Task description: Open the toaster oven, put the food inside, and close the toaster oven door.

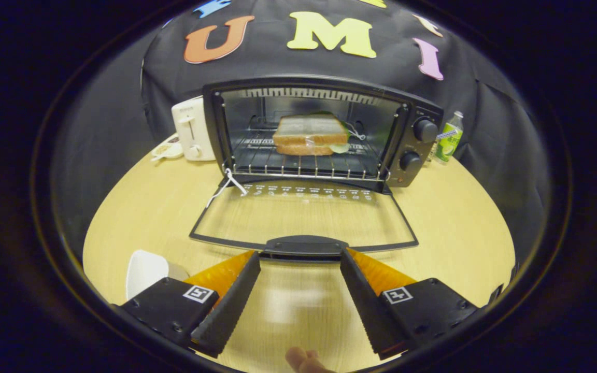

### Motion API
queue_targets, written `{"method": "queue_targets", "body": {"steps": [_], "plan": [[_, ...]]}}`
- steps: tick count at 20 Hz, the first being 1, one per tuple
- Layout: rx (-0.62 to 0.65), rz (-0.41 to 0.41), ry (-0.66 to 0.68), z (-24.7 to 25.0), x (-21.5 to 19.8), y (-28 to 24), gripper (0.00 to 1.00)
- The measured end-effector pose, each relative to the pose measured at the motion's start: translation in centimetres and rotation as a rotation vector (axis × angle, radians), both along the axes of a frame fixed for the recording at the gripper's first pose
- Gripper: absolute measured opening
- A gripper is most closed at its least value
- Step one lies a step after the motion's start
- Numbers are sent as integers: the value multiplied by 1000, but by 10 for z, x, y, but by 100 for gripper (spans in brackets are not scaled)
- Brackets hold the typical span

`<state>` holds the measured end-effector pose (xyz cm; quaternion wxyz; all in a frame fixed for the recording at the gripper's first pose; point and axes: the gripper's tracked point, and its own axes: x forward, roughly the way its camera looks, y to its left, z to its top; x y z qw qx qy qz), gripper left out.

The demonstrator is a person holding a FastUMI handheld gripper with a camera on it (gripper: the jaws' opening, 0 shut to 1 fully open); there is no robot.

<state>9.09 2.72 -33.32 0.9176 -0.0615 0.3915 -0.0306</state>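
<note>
A black toaster oven [412,140] stands at the back of the round wooden table [454,228]. Its glass door [303,217] lies folded down flat toward me, the dark handle [303,245] at its front edge. A sandwich [310,134] of two bread slices with a bit of green rests on the wire rack inside. My gripper [300,257] is open, its two black fingertips just before the door handle, one on either side of it. Nothing is between the fingers.
A white toaster [192,129] stands left of the oven, with a small white dish [168,150] beside it. A green bottle [449,137] is to the oven's right. A white plate [145,270] lies near my left finger. A white string [226,185] hangs at the door's left hinge.
</note>
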Motion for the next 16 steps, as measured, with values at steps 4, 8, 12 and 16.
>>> {"method": "queue_targets", "body": {"steps": [4, 8, 12, 16], "plan": [[10, -11, 23, -6, -5, 5, 100], [16, -68, 37, -11, -10, -4, 100], [76, -106, 50, -22, -8, -5, 100], [122, -96, 50, -23, -7, -2, 100]]}}
